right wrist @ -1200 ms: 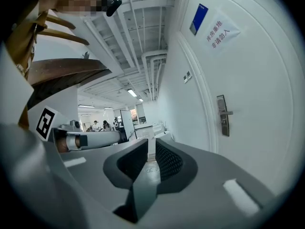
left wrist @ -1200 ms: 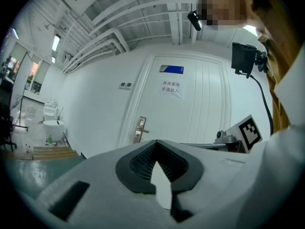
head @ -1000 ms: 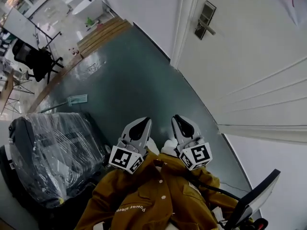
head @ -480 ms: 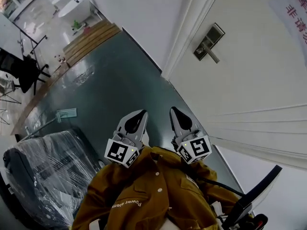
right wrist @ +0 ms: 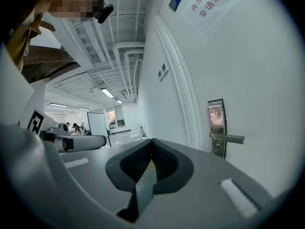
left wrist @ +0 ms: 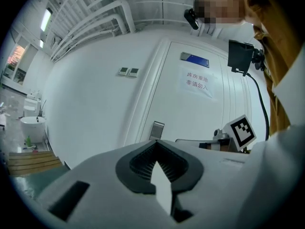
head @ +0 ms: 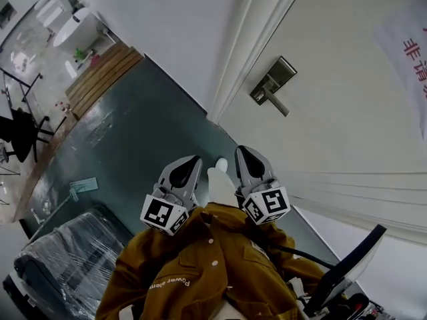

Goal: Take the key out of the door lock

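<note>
A metal door lock [head: 273, 79] with a lever handle [head: 277, 103] is on the white door, far ahead of both grippers. The right gripper view shows the lock [right wrist: 217, 123] and its lever [right wrist: 228, 138]; the left gripper view shows only the lock plate [left wrist: 157, 130]. The key is too small to make out in any view. My left gripper [head: 193, 160] and right gripper [head: 242, 152] are held side by side close to the person's brown jacket. Both point at the door. The left gripper [left wrist: 155, 147] and the right gripper [right wrist: 152, 147] have their jaws together with nothing between them.
A paper sign with red characters [head: 413, 49] hangs on the door. A plastic-wrapped chair [head: 63, 262] stands at lower left on the grey-green floor [head: 133, 145]. A black screen on an arm [head: 347, 272] sits at lower right. A wooden step and white tub [head: 80, 35] lie far left.
The head view has swung towards the door, so the lock now sits lower, further left and larger. Both grippers stay by the chest, side by side.
</note>
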The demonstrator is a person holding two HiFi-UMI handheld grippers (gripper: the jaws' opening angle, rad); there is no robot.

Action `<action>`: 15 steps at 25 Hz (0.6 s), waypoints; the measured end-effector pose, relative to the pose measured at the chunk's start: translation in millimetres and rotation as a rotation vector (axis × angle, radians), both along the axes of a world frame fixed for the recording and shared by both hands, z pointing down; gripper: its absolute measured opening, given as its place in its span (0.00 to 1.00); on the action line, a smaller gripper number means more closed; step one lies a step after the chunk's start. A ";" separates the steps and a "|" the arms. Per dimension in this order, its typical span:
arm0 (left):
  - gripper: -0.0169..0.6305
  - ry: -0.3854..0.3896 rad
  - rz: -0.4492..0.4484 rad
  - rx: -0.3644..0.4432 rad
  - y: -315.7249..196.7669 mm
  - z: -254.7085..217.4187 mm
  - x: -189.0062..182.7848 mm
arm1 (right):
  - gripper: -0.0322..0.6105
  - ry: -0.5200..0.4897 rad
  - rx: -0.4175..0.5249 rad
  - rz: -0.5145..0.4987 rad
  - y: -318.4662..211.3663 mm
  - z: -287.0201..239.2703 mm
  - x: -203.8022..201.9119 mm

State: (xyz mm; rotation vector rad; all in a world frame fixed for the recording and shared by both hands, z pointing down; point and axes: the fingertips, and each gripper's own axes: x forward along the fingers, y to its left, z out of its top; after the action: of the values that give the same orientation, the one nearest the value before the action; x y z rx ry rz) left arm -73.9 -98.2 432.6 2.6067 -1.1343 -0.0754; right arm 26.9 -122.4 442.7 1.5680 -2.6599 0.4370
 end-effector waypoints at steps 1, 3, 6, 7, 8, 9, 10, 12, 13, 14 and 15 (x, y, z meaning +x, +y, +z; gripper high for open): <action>0.02 -0.001 -0.001 -0.001 -12.5 1.9 5.3 | 0.06 0.005 0.003 -0.001 -11.9 2.0 5.8; 0.02 0.000 -0.003 -0.006 -39.8 4.7 18.9 | 0.06 0.033 0.015 -0.008 -36.9 3.5 19.4; 0.02 -0.006 0.012 -0.009 -78.1 2.0 46.0 | 0.06 0.165 0.064 -0.010 -68.7 -3.2 47.7; 0.02 -0.010 0.023 -0.009 -89.0 1.7 55.3 | 0.06 0.217 0.093 -0.005 -77.7 -6.7 58.8; 0.02 -0.011 0.031 -0.011 -100.0 2.4 63.7 | 0.06 0.255 0.124 0.000 -87.7 -10.1 69.5; 0.02 -0.008 0.036 -0.017 -111.3 3.8 70.7 | 0.06 0.278 0.147 0.003 -98.3 -12.9 79.0; 0.02 -0.001 0.038 -0.026 -122.1 5.3 76.4 | 0.06 0.294 0.152 0.003 -107.7 -13.5 87.5; 0.02 0.016 0.035 -0.041 -142.2 9.1 86.0 | 0.06 0.326 0.133 0.001 -122.0 -10.2 103.1; 0.02 0.026 0.034 -0.052 -151.2 12.8 91.0 | 0.06 0.343 0.126 0.000 -127.6 -8.5 110.0; 0.02 0.037 0.040 -0.070 -158.7 18.7 96.6 | 0.07 0.359 0.119 0.000 -131.4 -7.0 115.9; 0.02 0.048 0.057 -0.097 -164.9 26.8 102.7 | 0.09 0.373 0.122 0.000 -133.6 -7.0 120.6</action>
State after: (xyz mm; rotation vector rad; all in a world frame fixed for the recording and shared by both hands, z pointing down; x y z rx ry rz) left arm 28.8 -263.1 459.4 2.5354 -1.0208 -0.0679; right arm 147.5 -256.0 435.7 1.5034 -2.4367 -0.0219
